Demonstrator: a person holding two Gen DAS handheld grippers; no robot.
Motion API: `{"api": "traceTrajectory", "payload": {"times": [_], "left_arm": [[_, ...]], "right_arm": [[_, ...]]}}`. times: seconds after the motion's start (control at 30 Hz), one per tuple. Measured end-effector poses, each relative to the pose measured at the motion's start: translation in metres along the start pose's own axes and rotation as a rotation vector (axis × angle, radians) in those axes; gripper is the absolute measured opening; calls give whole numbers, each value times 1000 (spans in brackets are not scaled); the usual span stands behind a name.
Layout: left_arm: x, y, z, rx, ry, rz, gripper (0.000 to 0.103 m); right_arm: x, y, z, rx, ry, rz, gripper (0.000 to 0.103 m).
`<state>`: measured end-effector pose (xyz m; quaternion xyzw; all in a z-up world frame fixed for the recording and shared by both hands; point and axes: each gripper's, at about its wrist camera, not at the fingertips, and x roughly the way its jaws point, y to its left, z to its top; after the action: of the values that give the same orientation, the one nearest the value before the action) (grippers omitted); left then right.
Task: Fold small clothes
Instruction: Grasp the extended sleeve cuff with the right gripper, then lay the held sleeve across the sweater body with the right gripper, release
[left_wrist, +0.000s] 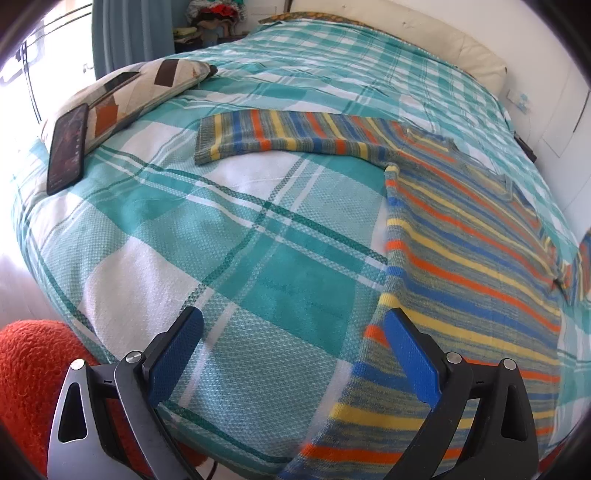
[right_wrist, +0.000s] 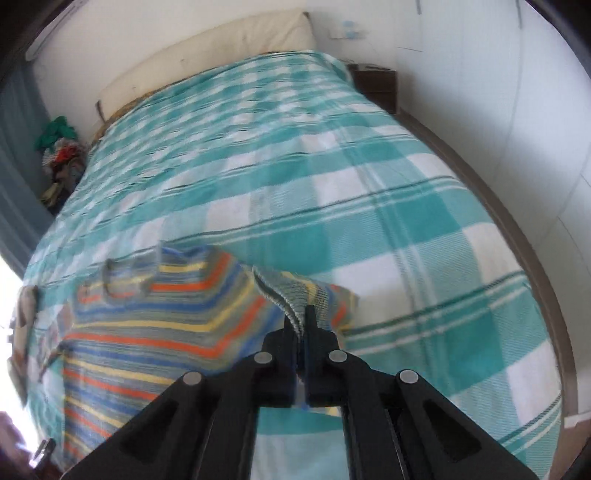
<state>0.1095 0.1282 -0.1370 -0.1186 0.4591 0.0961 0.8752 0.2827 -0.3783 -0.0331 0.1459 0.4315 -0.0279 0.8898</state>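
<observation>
A small striped knit sweater (left_wrist: 461, 236) in blue, orange, yellow and grey lies flat on the teal plaid bedspread (left_wrist: 236, 251), one sleeve (left_wrist: 280, 134) stretched out to the left. My left gripper (left_wrist: 293, 328) hangs open above the spread, its right blue pad (left_wrist: 410, 358) over the sweater's lower hem, holding nothing. In the right wrist view my right gripper (right_wrist: 300, 317) is shut on the cuff of the other sleeve (right_wrist: 295, 291), lifted off the sweater (right_wrist: 155, 325). That view is blurred.
A patterned pillow (left_wrist: 140, 88) with a black phone (left_wrist: 68, 147) leaning on it lies at the bed's left. An orange fuzzy item (left_wrist: 33, 373) sits at the near left corner. A cream headboard (right_wrist: 207, 55), a dark nightstand (right_wrist: 375, 86) and a clothes pile (right_wrist: 61, 155) ring the bed.
</observation>
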Motion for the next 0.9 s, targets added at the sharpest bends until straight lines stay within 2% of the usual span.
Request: {"api": "traceTrajectory", "payload": {"times": [0.1, 0.23, 0.27, 0.3, 0.33, 0.37, 0.4, 0.43, 0.5, 0.6, 0.67, 0.73, 0.8, 0.83, 0.9], "left_arm": [[0, 2, 0, -6, 3, -5, 99], [-1, 8, 1, -27, 0, -8, 99], [-1, 9, 2, -35, 4, -11, 99], [0, 11, 2, -45, 9, -14, 99], [1, 12, 3, -55, 13, -18, 99], [1, 14, 3, -65, 17, -21, 99], [1, 15, 3, -74, 19, -26, 99], [1, 16, 3, -80, 19, -32, 99], [1, 16, 4, -88, 19, -42, 99], [1, 16, 4, -90, 20, -45, 99], [1, 16, 4, -88, 20, -43, 99], [3, 14, 5, -80, 23, -36, 99], [5, 10, 4, -62, 28, -22, 99], [6, 7, 3, -51, 27, -14, 99], [6, 5, 2, -29, 22, -2, 99]], "right_arm": [[20, 68, 9, -12, 33, 169, 2], [52, 135, 8, -45, 55, 285, 2], [60, 144, 6, -43, 59, 340, 3], [71, 149, 5, -20, 94, 419, 10], [82, 150, 4, 20, 150, 490, 34], [86, 147, 3, 60, 166, 531, 49], [82, 142, 4, 80, 139, 548, 62], [76, 137, 6, 83, 109, 551, 62], [66, 118, 11, 84, 79, 491, 62], [61, 91, 14, 30, 104, 331, 61], [63, 84, 8, -65, 135, 229, 55], [72, 80, -5, -127, 161, 208, 48], [85, 68, -20, -115, 186, 252, 45], [96, 65, -29, -122, 225, 256, 40], [129, 54, -52, -141, 413, 175, 36]]}}
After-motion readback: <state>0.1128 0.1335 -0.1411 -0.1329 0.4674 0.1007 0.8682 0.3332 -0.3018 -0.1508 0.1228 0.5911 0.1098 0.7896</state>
